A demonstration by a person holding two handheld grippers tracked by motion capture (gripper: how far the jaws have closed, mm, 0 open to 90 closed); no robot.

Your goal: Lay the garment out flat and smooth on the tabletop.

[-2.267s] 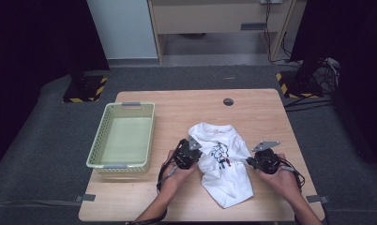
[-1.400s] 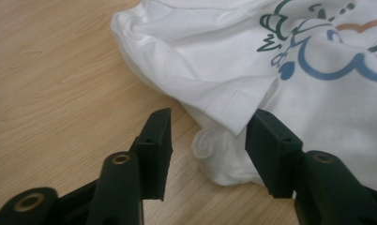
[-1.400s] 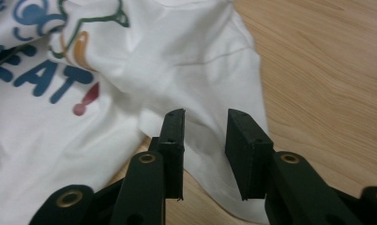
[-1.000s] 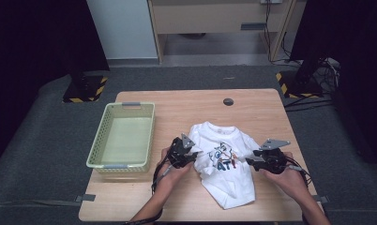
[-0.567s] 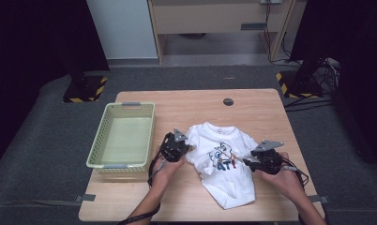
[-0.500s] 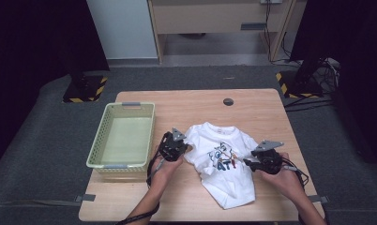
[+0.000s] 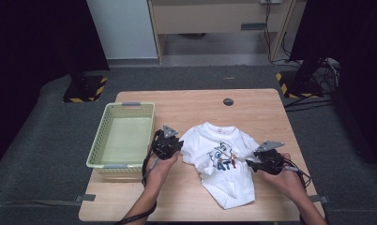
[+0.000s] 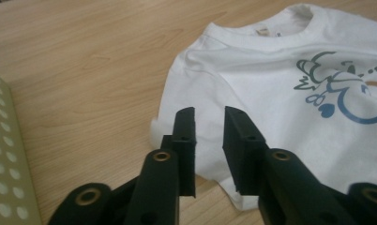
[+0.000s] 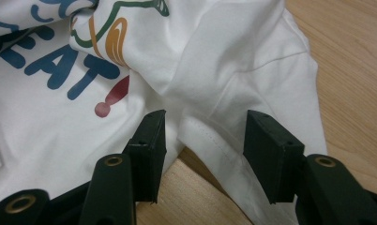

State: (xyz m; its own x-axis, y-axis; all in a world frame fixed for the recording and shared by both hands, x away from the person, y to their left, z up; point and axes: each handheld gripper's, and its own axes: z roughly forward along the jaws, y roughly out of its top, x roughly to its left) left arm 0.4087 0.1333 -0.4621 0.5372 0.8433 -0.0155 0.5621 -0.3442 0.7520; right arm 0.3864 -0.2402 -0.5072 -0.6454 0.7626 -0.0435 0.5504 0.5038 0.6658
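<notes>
The white T-shirt (image 7: 223, 161) lies face up on the wooden table (image 7: 261, 112), right of the basket, its collar toward the far edge and its hem bunched toward the person. It is thin cotton jersey, so it should be light, limp and quick to crease or drag; it looks best taken at a doubled edge such as a sleeve hem, shoulder seam or the ribbed collar, where the cloth gives the pads something thicker to pinch. The printed chest, with blue lettering and orange and green lines, is already rucked into a fold near the middle. The left gripper (image 8: 209, 126) hangs above the shirt's left sleeve; its jaws have just been opening, now stand a narrow gap apart, and hold no cloth between them. The right gripper (image 9: 203, 133) straddles the stitched hem of the other sleeve, jaws spread well apart and the pads clear of the fabric, so nothing is pinched. In the high view the left gripper (image 7: 173, 144) sits at the shirt's edge and the right gripper (image 7: 252, 161) at the opposite sleeve. The table is smooth pale woodgrain with 1 round dark grommet (image 7: 228, 101). The pale green plastic basket (image 7: 98, 149), perforated and rectangular, stands just left of the left hand.
</notes>
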